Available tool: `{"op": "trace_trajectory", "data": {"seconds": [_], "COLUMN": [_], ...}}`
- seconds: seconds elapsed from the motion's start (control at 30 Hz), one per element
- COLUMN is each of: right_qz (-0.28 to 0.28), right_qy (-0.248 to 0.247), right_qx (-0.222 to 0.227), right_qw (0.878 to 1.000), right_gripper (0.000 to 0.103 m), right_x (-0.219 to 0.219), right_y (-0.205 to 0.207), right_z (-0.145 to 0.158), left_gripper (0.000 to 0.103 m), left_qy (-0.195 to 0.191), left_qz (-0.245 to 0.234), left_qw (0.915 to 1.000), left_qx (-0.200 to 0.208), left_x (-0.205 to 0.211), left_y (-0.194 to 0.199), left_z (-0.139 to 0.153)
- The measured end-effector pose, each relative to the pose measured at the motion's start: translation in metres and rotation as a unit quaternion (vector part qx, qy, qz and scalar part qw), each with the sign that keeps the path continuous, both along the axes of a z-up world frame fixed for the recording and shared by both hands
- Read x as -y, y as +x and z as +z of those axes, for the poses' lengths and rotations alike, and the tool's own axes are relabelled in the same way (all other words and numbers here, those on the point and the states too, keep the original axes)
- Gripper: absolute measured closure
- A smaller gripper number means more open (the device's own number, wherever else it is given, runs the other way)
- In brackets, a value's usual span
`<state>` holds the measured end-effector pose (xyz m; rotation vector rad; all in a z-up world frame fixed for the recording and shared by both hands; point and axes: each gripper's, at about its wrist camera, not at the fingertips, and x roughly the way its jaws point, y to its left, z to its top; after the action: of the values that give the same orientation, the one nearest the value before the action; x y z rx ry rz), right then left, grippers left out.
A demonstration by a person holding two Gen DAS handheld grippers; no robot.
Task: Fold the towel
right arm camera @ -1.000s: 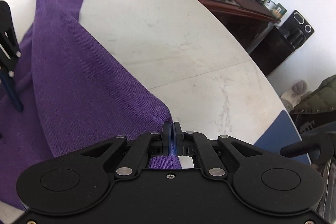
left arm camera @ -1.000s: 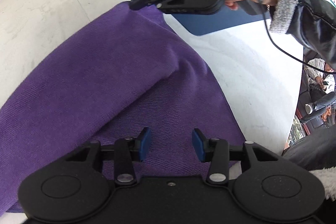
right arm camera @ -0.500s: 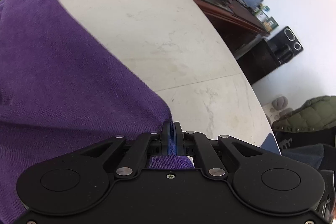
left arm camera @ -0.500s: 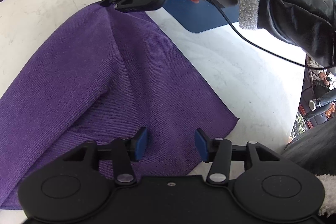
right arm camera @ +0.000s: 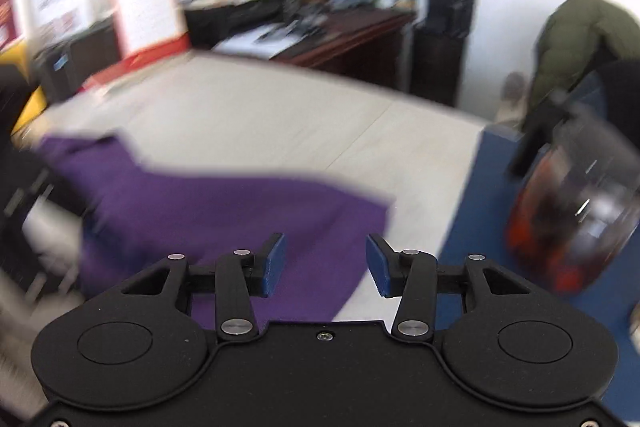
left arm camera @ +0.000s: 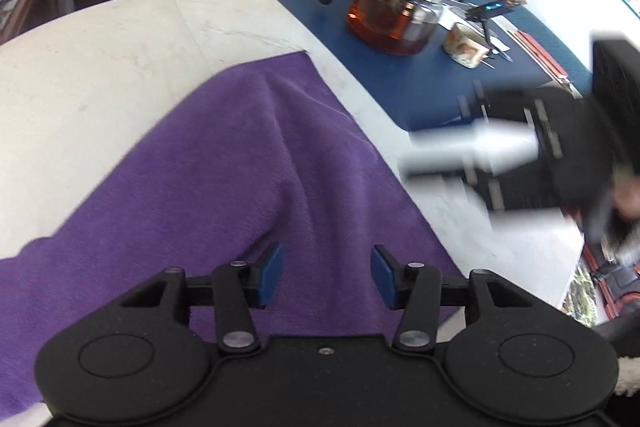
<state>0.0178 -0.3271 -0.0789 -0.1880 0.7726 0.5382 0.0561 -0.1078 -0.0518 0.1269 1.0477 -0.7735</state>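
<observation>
A purple towel [left arm camera: 224, 179] lies folded over on the white marble table [left arm camera: 100, 51], with a raised crease running down its middle. My left gripper [left arm camera: 326, 275] hovers open above the towel's near part, nothing between its blue pads. In the left wrist view the right gripper [left arm camera: 432, 155] is a blurred shape off the towel's right edge, above bare table. In the right wrist view the towel [right arm camera: 224, 211] lies ahead and to the left, and my right gripper [right arm camera: 326, 265] has its jaws opening with nothing between them.
A glass teapot [left arm camera: 394, 11] with dark tea and a small bowl [left arm camera: 466, 45] stand on a blue mat [left arm camera: 408, 83] at the table's far right. A person sits behind the teapot. A dark desk [right arm camera: 340, 35] with office clutter stands beyond the table.
The right gripper let go of the towel's corner, swung away to the right and rolled level. The towel's corner now lies flat. The left gripper rose a little.
</observation>
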Motion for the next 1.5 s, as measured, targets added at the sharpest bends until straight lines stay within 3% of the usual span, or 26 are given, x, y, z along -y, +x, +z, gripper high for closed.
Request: {"op": "trace_trajectory", "data": {"seconds": [0.17, 0.37, 0.57, 0.9, 1.17, 1.3, 1.5], "right_qz": [0.038, 0.048, 0.042, 0.035, -0.012, -0.061, -0.082], "right_qy": [-0.013, -0.045, -0.057, -0.078, -0.068, -0.022, 0.015], "right_qx": [-0.044, -0.036, -0.048, -0.061, -0.083, -0.093, -0.058], "right_qw": [0.998, 0.997, 0.996, 0.994, 0.994, 0.994, 0.995], "right_gripper": [0.059, 0.06, 0.06, 0.06, 0.061, 0.062, 0.054], "right_x": [-0.03, -0.031, -0.017, -0.007, 0.009, 0.017, 0.007], "right_y": [-0.034, -0.036, -0.043, -0.046, -0.055, -0.058, -0.071], "right_z": [-0.026, -0.023, -0.022, -0.021, -0.02, -0.018, -0.011], "left_gripper": [0.057, 0.057, 0.057, 0.055, 0.055, 0.055, 0.055], "left_qy": [0.021, 0.047, 0.038, 0.024, 0.013, 0.034, 0.058], "left_qz": [0.004, -0.002, -0.018, -0.042, -0.063, -0.078, -0.132], "left_qw": [0.9997, 0.9989, 0.9989, 0.9987, 0.9975, 0.9946, 0.9836], "left_qx": [0.014, -0.004, -0.022, -0.017, 0.03, 0.059, 0.109], "left_x": [0.0, 0.009, 0.022, 0.039, 0.04, 0.048, 0.089], "left_y": [0.019, 0.023, 0.014, 0.007, 0.006, 0.027, 0.077], "left_z": [-0.006, -0.028, -0.037, -0.035, -0.007, 0.003, -0.001]}}
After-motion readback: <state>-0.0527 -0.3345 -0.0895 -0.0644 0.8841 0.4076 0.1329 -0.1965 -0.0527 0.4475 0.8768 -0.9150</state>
